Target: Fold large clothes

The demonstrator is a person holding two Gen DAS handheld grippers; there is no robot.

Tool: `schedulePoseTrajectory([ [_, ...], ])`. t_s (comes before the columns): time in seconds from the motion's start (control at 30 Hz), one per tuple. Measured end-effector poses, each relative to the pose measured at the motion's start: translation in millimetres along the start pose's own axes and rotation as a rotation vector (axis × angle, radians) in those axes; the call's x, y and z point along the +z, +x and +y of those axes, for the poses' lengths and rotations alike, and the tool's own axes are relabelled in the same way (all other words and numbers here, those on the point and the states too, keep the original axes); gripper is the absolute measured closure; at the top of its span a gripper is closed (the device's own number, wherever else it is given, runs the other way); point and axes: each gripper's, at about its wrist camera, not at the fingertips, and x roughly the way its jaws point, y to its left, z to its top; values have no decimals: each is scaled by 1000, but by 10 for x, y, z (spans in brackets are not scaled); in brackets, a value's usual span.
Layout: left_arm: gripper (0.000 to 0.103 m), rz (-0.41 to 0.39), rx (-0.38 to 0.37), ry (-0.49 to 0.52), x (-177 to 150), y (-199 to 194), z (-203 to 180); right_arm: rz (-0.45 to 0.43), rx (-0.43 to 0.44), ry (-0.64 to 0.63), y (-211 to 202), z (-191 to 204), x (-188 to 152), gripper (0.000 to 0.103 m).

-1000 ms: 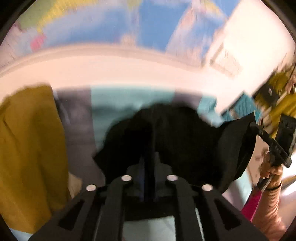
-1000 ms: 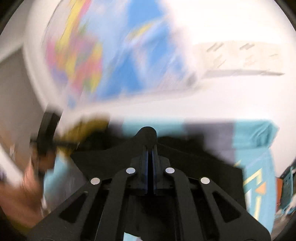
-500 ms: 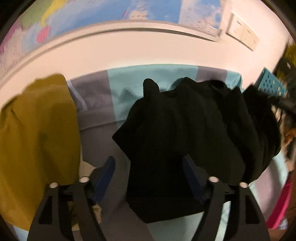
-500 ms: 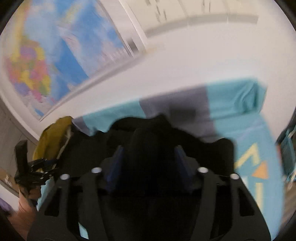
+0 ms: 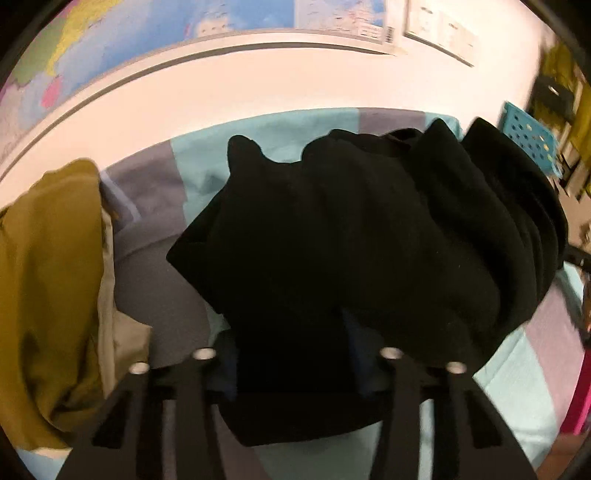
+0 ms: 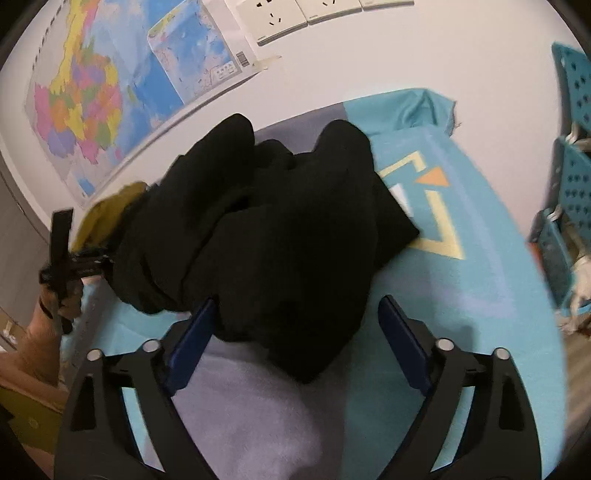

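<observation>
A large black garment (image 5: 351, 258) lies bunched in a heap on a teal and grey patterned cloth (image 5: 155, 288). It also shows in the right wrist view (image 6: 280, 236). My left gripper (image 5: 295, 365) is open, its fingers apart on either side of the heap's near edge, not clamping it. My right gripper (image 6: 295, 332) is open too, with blue pads (image 6: 192, 343) spread wide around the heap's near end. The left gripper's body (image 6: 62, 254) and the hand holding it show at the left of the right wrist view.
A mustard-yellow garment (image 5: 48, 295) lies piled to the left of the black one. A map (image 6: 92, 107) and wall sockets (image 6: 273, 14) are on the wall behind. Teal perforated crates (image 6: 569, 206) stand at the right.
Both grippers were shut on the black garment a second ago and have opened, letting it drop onto the cloth. Both have pulled back a little from the heap.
</observation>
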Motion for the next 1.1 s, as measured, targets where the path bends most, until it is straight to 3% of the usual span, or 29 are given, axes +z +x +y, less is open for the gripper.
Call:
schedulePoseTrajectory([
  [0.03,83,-16,24,-4,14,-36,-13,-5,28,-1,38,28,17,62],
  [0.07,93,-34,44,-18,29,-94,10,-21,26,-6,34,70,55,72],
  [0.1,97,-42,48,-35,34,-151,53,-49,24,-21,-29,114,95,88],
  [0.23,98,-68,-22,-155,38,-470,330,-192,3,-75,-670,286,255,97],
  [0.3,98,-73,-42,-210,8,-662,442,-241,-59,-124,-1059,425,292,97],
  [0.37,98,-133,-93,-217,-74,-918,508,-265,-75,-160,-1258,486,257,97],
  [0.43,98,-122,-107,-223,-169,-911,512,-199,-121,-168,-1205,412,165,96],
  [0.47,98,-76,-118,-223,-215,-793,494,-142,-123,-122,-1087,294,96,96],
  [0.5,98,-36,-101,-214,-240,-680,464,-50,-132,-91,-898,171,13,95],
  [0.57,93,50,-35,-173,-300,-380,363,72,-232,-84,-577,49,-139,88],
  [0.6,89,60,-24,-158,-297,-308,325,101,-217,-68,-493,22,-181,87],
  [0.67,78,30,56,-118,-239,-327,248,70,-251,-54,-559,57,-139,70],
  [0.77,65,-58,57,-85,-161,-582,197,-48,-238,-72,-885,218,22,48],
  [0.83,54,-149,65,-53,-113,-814,158,-107,-217,-118,-993,384,123,46],
  [0.87,41,-181,54,-31,-79,-898,119,-117,-173,-160,-988,507,170,46],
  [0.97,36,-190,-6,43,59,-913,-45,-68,-102,-242,-680,765,316,45],
  [1.07,27,-125,-90,114,175,-704,-352,41,-79,-276,-154,876,403,47],
  [1.1,26,-106,-110,127,169,-630,-436,76,-66,-280,0,852,412,57],
])
